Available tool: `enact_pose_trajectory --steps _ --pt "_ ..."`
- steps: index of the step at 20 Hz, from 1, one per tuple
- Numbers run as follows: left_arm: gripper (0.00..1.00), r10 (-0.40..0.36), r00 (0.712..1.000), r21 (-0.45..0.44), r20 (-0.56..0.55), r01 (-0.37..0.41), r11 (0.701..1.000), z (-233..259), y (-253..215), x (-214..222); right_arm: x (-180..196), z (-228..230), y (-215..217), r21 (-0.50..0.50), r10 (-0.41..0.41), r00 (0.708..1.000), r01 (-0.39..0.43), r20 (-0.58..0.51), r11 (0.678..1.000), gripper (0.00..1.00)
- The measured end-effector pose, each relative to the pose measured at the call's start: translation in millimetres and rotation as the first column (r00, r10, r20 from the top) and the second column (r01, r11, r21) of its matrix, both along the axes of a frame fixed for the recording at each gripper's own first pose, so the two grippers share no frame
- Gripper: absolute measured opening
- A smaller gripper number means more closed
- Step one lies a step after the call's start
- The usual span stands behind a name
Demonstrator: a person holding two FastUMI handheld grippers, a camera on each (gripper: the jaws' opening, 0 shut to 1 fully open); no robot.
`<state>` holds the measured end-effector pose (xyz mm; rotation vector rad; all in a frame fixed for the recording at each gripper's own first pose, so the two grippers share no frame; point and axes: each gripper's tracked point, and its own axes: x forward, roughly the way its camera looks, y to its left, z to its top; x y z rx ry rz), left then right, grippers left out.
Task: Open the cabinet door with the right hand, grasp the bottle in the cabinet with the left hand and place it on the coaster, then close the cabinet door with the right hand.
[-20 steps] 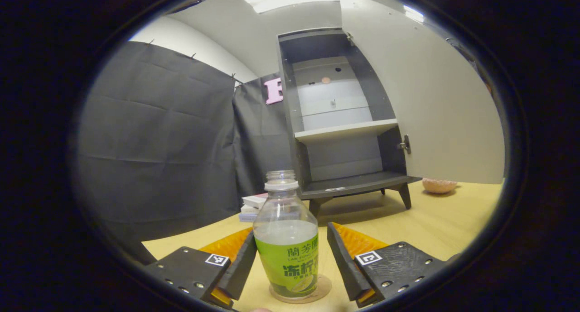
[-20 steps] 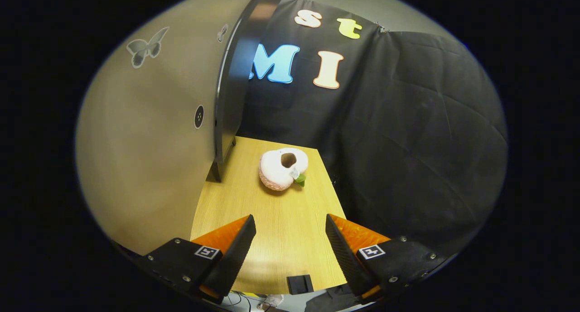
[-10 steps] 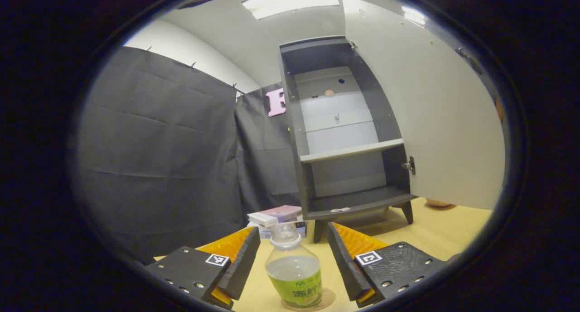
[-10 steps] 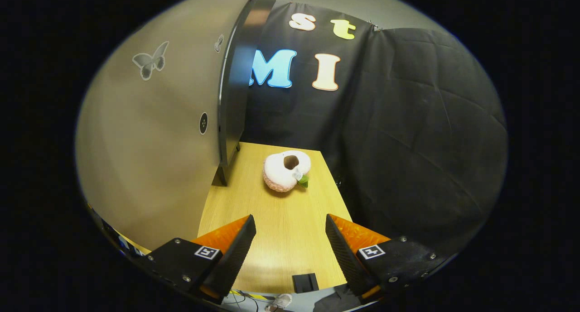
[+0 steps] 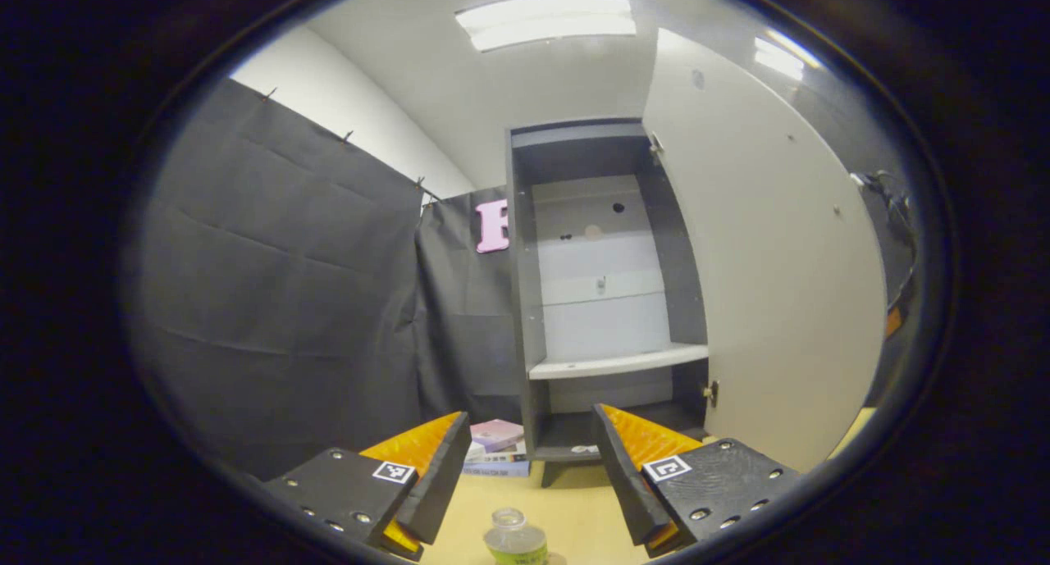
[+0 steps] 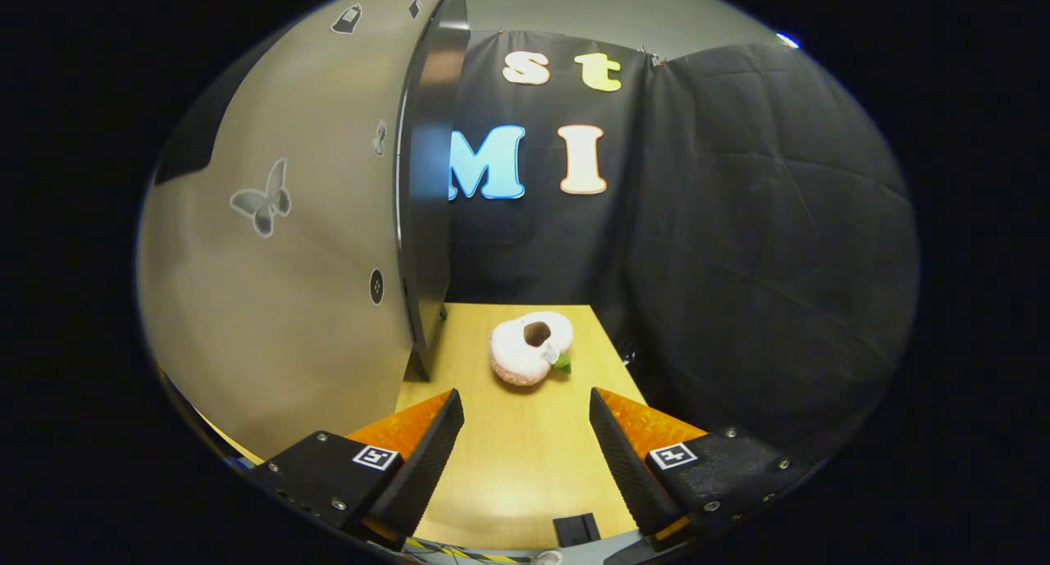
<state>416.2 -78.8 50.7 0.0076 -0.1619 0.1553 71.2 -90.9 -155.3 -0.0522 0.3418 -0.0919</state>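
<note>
Tabletop bottle (image 5: 514, 544) now farther below.

The bench (image 6: 525, 467) is light yellow wood with a fine grain. The cabinet (image 5: 525, 303) has a dark grey frame, a pale grey back panel and a whitish shelf (image 5: 619, 362). Its door (image 5: 779, 270) is off-white inside; outside it carries grey butterfly stickers (image 6: 262, 207). The bottle (image 5: 515, 540) is clear with a green label. The books (image 5: 496, 448) are pink, white and blue. The soft toy (image 6: 531, 348) is pinkish white with a green leaf.
</note>
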Motion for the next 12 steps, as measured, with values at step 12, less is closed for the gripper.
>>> enact_pose_trajectory --steps 12 --pt "0.9 -0.125 0.986 0.1 -0.113 0.137 0.986 58 -17 27 -8 148 -8 0.184 -0.13 0.937 0.072 0.323 0.98 0.94"
